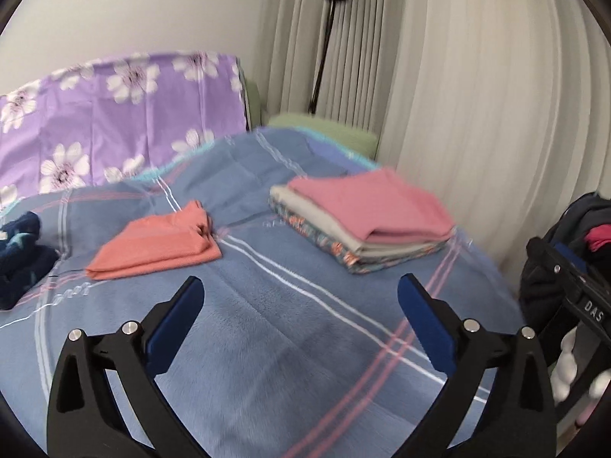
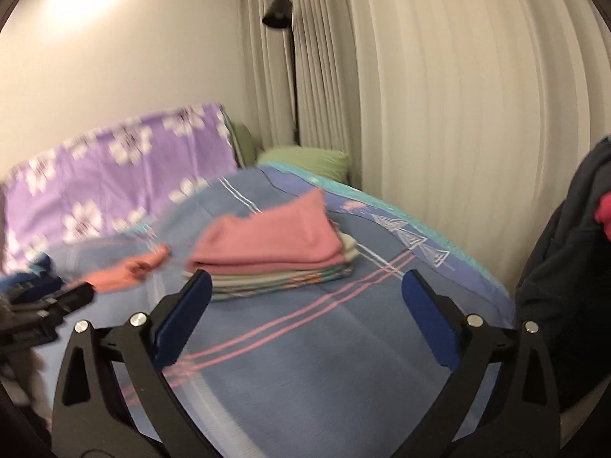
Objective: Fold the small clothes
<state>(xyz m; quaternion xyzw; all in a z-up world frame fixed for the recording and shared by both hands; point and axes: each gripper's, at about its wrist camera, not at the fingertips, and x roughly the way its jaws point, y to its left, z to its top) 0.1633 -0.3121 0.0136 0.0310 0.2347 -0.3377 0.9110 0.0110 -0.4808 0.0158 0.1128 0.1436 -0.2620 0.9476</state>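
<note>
A folded salmon garment (image 1: 156, 240) lies on the blue striped blanket (image 1: 267, 343), ahead and left of my left gripper (image 1: 301, 286), which stands open with nothing between its blue pads. To its right sits a stack of folded clothes with a pink piece (image 1: 370, 206) on top. In the right wrist view, that pink-topped stack (image 2: 271, 244) lies just beyond my right gripper (image 2: 307, 278), open and empty above the blanket (image 2: 305, 362). The salmon garment (image 2: 126, 271) shows blurred at the left. The right gripper's body (image 1: 573, 290) shows at the right edge of the left wrist view.
A dark blue garment (image 1: 19, 255) lies bunched at the blanket's left edge. A purple flowered sheet (image 1: 114, 122) covers the back. A green cushion (image 1: 324, 129), a black floor lamp (image 1: 328, 38) and cream curtains (image 1: 458, 95) stand behind. A dark bag (image 2: 565, 286) with clothes is at right.
</note>
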